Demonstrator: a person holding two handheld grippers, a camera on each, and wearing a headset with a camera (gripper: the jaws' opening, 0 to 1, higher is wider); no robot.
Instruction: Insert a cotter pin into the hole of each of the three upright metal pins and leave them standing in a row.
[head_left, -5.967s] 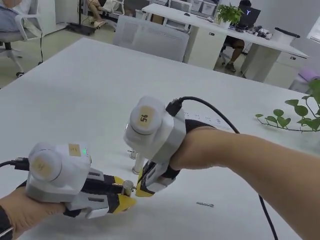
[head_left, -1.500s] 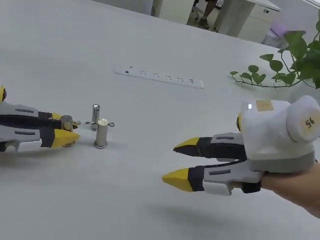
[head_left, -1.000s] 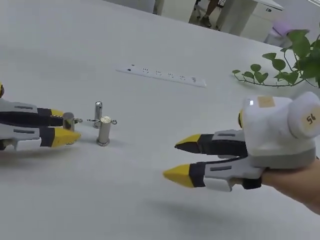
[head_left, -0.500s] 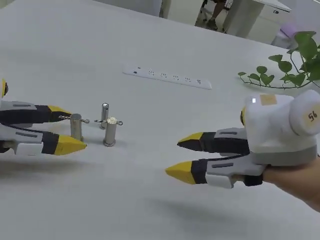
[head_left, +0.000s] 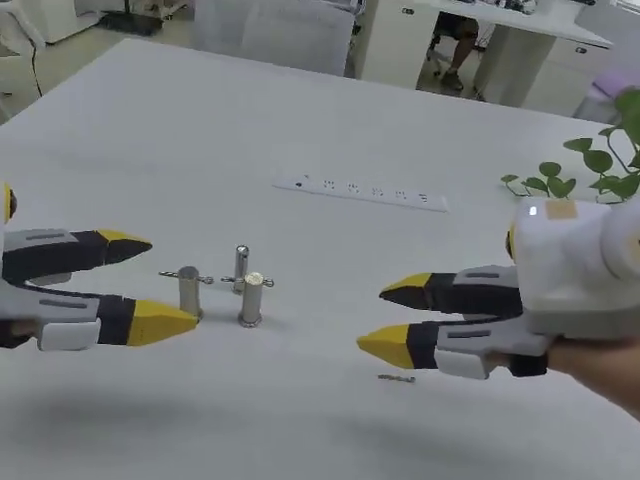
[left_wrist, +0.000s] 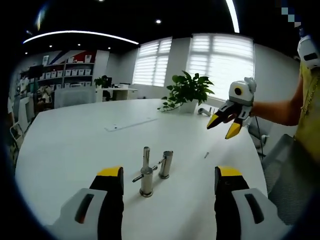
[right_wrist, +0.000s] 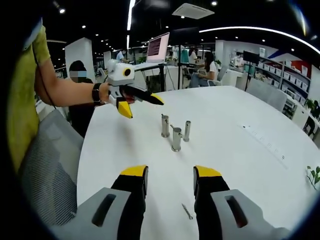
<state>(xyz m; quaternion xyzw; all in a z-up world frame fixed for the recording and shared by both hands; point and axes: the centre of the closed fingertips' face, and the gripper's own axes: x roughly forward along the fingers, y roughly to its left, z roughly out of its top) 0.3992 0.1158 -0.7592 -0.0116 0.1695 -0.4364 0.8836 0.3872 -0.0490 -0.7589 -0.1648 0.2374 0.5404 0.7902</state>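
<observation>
Surface: white workbench (head_left: 300, 120); power strip (head_left: 362, 192) at 12 o'clock of the work.
Left gripper (head_left: 171, 281): jaws wide, holding nothing.
Upright metal pins (head_left: 251, 300): three standing in a cluster at 3 o'clock of the left gripper; two carry cotter pins, rear pin (head_left: 241, 262) looks bare.
Loose cotter pin (head_left: 397, 378): flat on the bench, long axis 9-to-3 o'clock, well apart from the pins.
Right gripper (head_left: 372, 318): jaws apart, holding nothing; loose cotter pin at its 5 o'clock, so this gripper is judged nearer for pickup.

Loose cotter pin (head_left: 397, 378), detail too small
</observation>
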